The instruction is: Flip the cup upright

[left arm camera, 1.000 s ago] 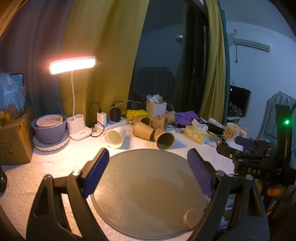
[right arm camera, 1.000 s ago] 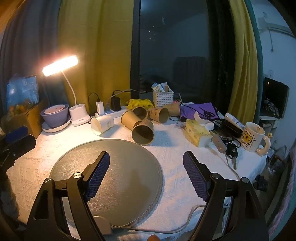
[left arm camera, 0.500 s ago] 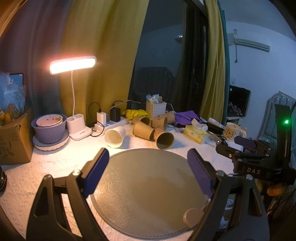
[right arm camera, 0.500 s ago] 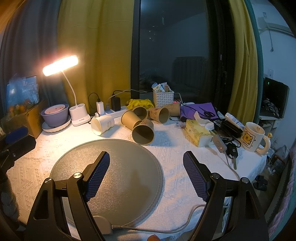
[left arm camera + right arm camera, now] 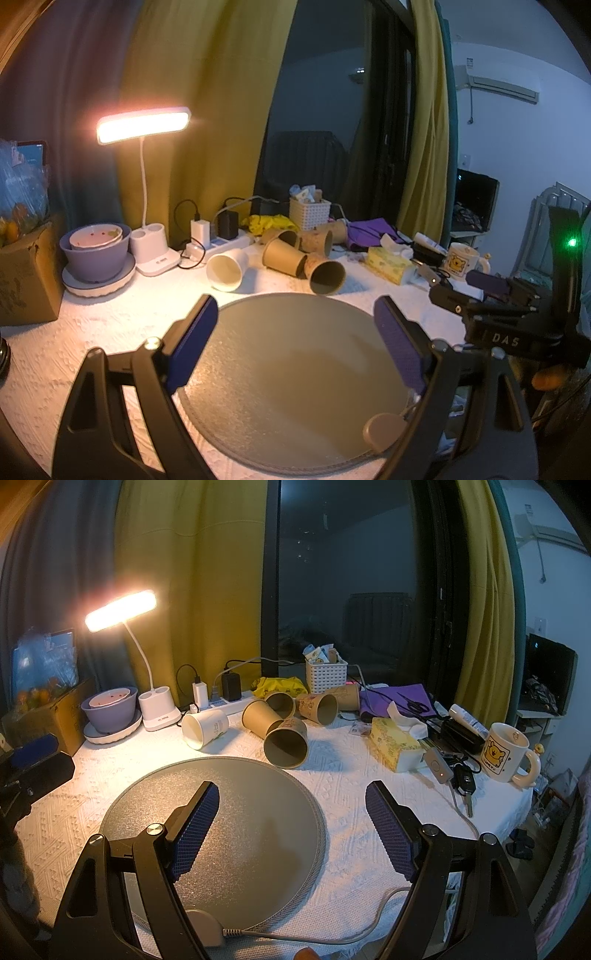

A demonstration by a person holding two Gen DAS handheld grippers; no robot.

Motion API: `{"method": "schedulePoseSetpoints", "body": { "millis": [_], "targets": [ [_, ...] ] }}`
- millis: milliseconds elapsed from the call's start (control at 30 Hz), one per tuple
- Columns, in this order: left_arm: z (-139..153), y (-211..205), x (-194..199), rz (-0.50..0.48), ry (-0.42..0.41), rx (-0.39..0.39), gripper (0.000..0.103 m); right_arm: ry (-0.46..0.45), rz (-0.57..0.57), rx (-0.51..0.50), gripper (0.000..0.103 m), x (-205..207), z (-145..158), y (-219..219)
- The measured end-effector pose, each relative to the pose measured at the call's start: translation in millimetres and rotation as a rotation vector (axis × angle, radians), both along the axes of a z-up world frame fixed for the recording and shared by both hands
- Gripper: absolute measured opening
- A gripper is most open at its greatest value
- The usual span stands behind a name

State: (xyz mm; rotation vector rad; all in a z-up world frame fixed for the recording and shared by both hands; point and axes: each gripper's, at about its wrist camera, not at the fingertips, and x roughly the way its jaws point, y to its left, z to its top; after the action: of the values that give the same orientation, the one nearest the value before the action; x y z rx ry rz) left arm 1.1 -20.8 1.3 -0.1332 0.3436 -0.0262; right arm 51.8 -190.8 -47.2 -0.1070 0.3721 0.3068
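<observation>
Several paper cups lie on their sides behind a round grey mat (image 5: 221, 812). The nearest brown cup (image 5: 286, 746) touches the mat's far edge, mouth toward me; it also shows in the left wrist view (image 5: 327, 275). A white cup (image 5: 205, 728) lies to its left, and shows in the left wrist view (image 5: 225, 271). More brown cups (image 5: 317, 707) lie behind. My left gripper (image 5: 295, 332) is open and empty over the mat (image 5: 295, 369). My right gripper (image 5: 291, 823) is open and empty over the mat's right edge.
A lit desk lamp (image 5: 155, 709), a purple bowl (image 5: 109, 709), a power strip (image 5: 218, 701), a white basket (image 5: 326, 675), a tissue box (image 5: 397, 746), keys (image 5: 461, 779) and a bear mug (image 5: 506, 751) stand around. A cable (image 5: 332, 936) runs from the mat.
</observation>
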Motion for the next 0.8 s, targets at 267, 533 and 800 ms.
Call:
{"method": "schedulePoseSetpoints", "body": {
  "millis": [267, 533, 800],
  "targets": [
    [1, -1, 3, -0.009, 0.007, -0.002, 0.087, 0.001, 0.0, 0.001, 0.084, 0, 1, -3],
    [1, -1, 8, -0.025, 0.013, -0.009, 0.087, 0.0, 0.001, 0.001, 0.084, 1, 1, -5],
    [1, -3, 12, -0.032, 0.017, -0.006, 0.087, 0.002, -0.001, 0.002, 0.084, 3, 1, -5]
  ]
}}
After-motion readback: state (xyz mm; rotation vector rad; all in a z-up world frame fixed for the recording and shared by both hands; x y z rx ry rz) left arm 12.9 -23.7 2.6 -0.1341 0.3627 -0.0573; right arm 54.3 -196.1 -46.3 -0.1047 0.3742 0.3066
